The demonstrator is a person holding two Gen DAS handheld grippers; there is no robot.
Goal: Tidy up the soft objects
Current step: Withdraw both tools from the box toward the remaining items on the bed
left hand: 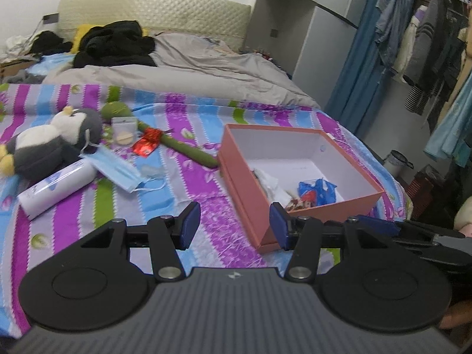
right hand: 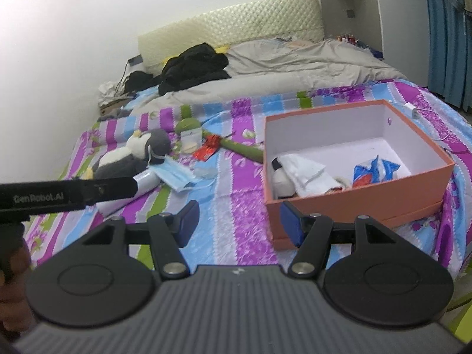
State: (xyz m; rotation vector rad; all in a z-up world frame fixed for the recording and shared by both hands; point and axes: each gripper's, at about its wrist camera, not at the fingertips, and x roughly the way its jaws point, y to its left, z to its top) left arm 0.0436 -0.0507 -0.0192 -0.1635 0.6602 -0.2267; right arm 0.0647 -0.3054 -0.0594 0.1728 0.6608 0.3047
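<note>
Left wrist view: left gripper [left hand: 233,225] and right gripper [right hand: 237,224] both gape empty. Step in hand, seemingly: between pickups. Next grasp likely the penguin [left hand: 50,144], frame left, for the box [left hand: 244,174].

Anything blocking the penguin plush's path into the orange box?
Partly. The blue face mask has a loop lying against the penguin plush, and the green plush stretches across the bedspread between it and the orange box. The box is open-topped.

Home bedroom: bed [left hand: 183,67] with padded headboard [left hand: 153,11], hanging clothes [left hand: 424,50].
</note>
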